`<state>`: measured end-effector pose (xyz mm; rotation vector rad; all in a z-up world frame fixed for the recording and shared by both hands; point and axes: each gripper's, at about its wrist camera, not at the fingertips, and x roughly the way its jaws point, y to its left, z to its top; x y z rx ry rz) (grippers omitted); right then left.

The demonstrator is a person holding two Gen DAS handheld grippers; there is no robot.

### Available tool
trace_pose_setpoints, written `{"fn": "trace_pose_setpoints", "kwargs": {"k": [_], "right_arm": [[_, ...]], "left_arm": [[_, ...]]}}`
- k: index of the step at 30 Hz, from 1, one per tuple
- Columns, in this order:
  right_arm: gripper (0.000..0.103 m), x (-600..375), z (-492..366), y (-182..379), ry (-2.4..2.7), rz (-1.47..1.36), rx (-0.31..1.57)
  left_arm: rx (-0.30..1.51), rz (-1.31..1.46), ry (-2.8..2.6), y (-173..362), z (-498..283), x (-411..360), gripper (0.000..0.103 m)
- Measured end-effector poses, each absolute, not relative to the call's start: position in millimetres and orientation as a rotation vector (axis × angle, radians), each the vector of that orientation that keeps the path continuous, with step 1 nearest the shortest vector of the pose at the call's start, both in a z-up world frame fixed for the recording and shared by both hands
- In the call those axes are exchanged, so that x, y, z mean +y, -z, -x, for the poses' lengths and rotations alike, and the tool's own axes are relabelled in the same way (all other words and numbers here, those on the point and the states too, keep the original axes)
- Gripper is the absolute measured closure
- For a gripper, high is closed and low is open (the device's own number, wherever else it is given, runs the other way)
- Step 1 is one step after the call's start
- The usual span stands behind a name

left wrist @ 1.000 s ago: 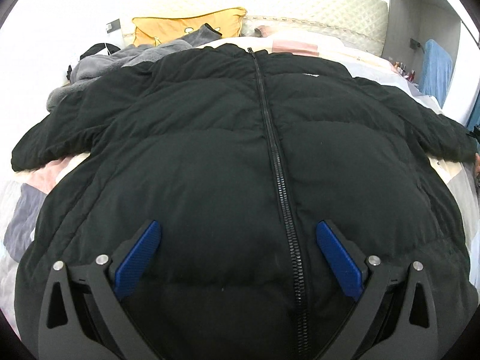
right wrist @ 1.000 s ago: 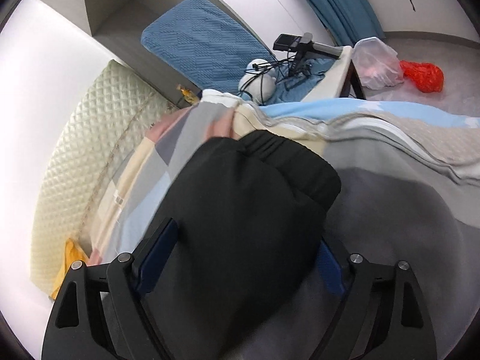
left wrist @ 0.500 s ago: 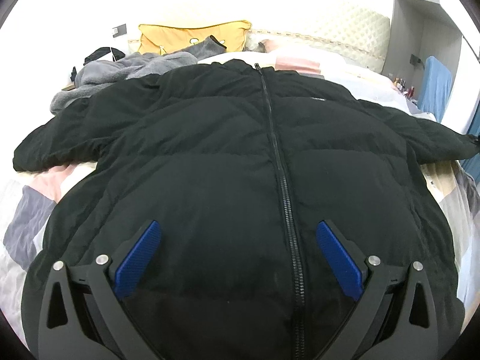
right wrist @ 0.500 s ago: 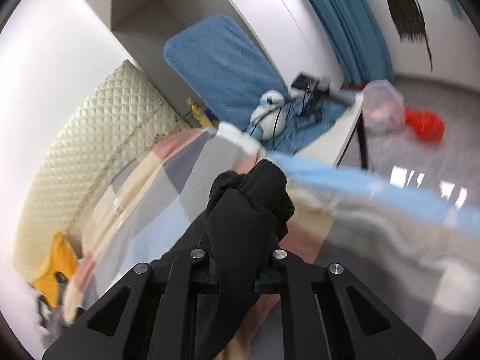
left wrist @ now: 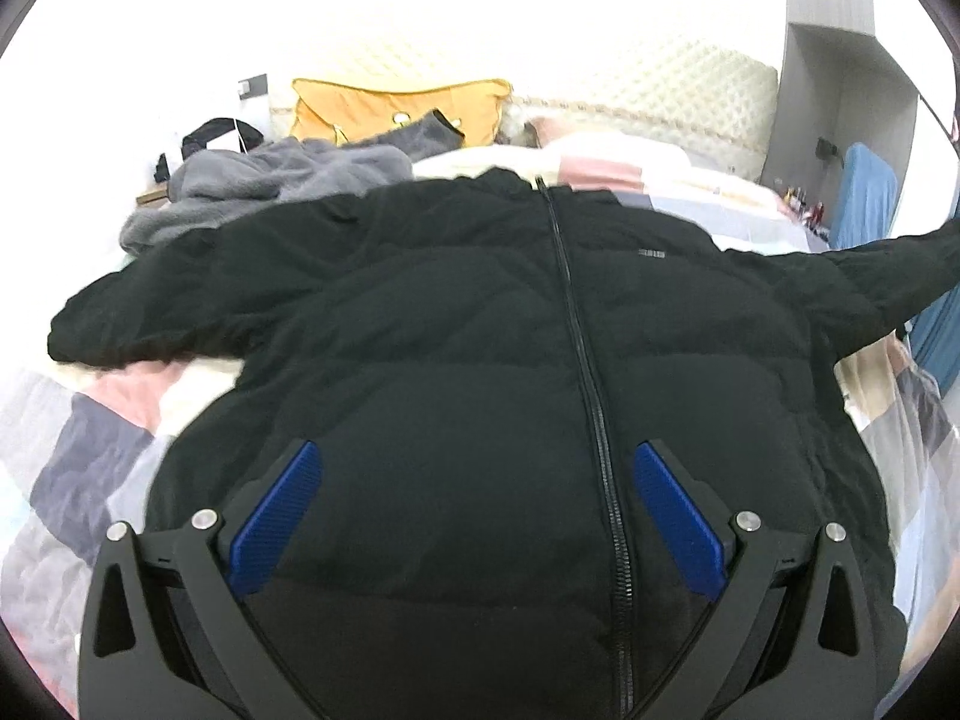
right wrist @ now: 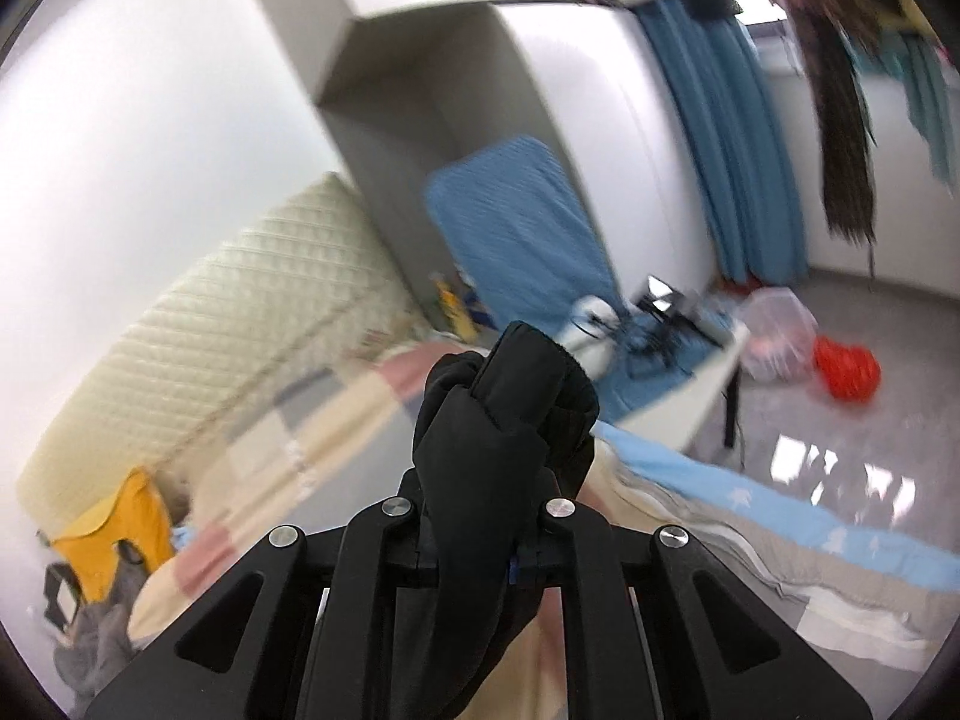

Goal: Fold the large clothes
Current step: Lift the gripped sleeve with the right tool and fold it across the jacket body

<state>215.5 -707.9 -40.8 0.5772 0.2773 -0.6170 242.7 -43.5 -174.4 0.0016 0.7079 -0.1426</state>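
Stage: first fold starting | black puffer jacket spread zipped on bed | right gripper pinching raised right sleeve cuff | left gripper spread, empty | remaining: both sleeves, body folds

Right gripper clamps black sleeve above bed.

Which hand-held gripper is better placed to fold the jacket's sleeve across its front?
Right. The right hand-held gripper is shut on the sleeve; the left hand-held gripper hangs open above the black jacket, holding nothing.
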Motion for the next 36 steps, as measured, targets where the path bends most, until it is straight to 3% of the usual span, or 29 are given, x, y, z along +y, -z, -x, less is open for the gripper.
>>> {"fn": "trace_pose_setpoints", "kwargs": {"k": [8,15,26,36], "right_arm": [[0.093,-592.6,-233.2,-63.5,0.461,-0.362,0.236],[0.091,-470.7,-268.0,-105.5,0.320,-0.208,0.228],[0.088,-318.1,-327.3,-74.9,0.124,-0.147,0.260],[0.087,-184.6,-369.2,3.5,-0.143,-0.195,0.358]], "left_arm": [[0.669,0.014,0.137,151.1,-228.2,-23.2,0.000],[0.641,0.047,0.139,137.1,-225.2,0.9,0.000],[0.590,-0.002,0.068,135.3,-219.4,37.9,0.000],[0.584,0.066,-0.008,141.6,-232.9,85.3,0.000]]}}
